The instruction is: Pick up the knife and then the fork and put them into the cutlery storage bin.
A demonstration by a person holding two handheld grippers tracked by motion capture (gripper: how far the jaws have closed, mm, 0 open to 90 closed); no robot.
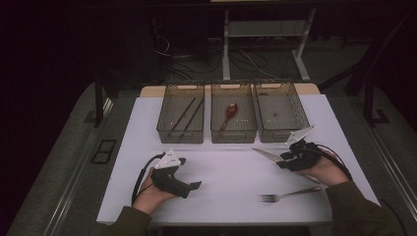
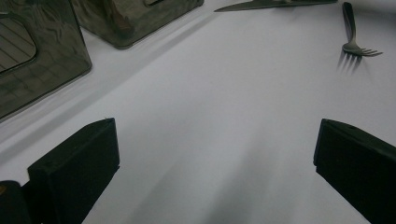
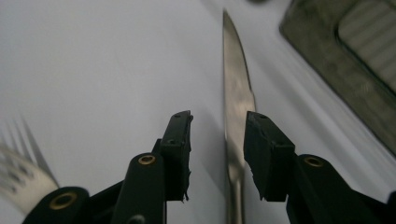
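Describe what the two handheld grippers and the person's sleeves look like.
Both the left gripper and the right gripper are matte black with blocky, flat-faced jaws. Brass-coloured pins sit at the jaw hinges in the right gripper view. Each carries a pale grey three-cornered plate on top, and a black cable loops back from each toward the wrist. The sleeves are dark olive-brown.

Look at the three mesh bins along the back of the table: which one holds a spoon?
The middle bin holds the reddish spoon. The left bin holds thin dark sticks instead, and the right bin shows no cutlery.
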